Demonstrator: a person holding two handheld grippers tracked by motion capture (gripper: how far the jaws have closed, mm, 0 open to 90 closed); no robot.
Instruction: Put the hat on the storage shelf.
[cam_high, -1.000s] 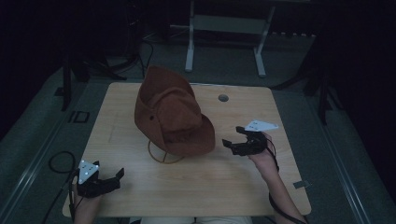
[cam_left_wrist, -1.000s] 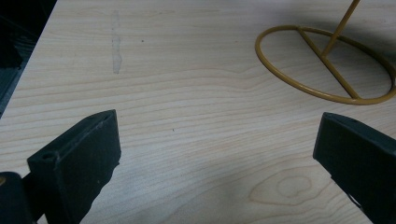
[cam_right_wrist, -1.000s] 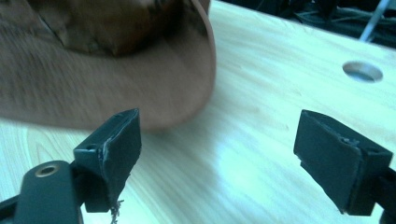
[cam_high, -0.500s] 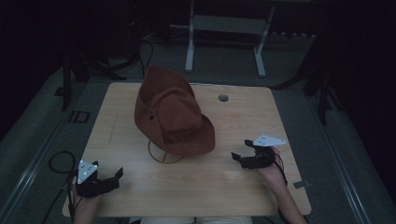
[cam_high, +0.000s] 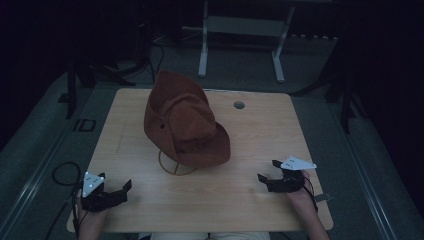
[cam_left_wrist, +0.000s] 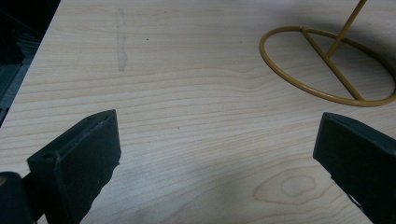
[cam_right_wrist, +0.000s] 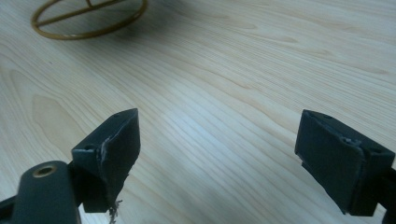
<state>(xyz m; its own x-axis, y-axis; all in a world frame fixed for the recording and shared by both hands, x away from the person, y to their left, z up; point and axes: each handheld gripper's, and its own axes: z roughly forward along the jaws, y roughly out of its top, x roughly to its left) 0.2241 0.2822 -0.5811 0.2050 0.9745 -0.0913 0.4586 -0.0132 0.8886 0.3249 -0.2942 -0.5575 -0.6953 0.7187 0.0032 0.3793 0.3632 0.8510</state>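
A brown wide-brimmed hat (cam_high: 182, 120) rests tilted on a thin yellow wire stand (cam_high: 172, 167) in the middle of the wooden table (cam_high: 250, 130). The stand's round base (cam_left_wrist: 327, 70) lies ahead of the left jaws, and its ring (cam_right_wrist: 88, 18) is at the top left of the right gripper view. My left gripper (cam_high: 120, 190) sits at the table's near left corner, open and empty. Near the front right, my right gripper (cam_high: 266, 172) is low over the wood, open with nothing between its jaws.
A round cable hole (cam_high: 239, 105) is set in the table's far side. Behind the table a white metal frame (cam_high: 240, 45) stands on the dark floor. A black cable (cam_high: 62, 175) loops on the floor at the left.
My right gripper has drawn back from beside the hat's brim toward the front right edge of the table. The left gripper and the hat have stayed put.
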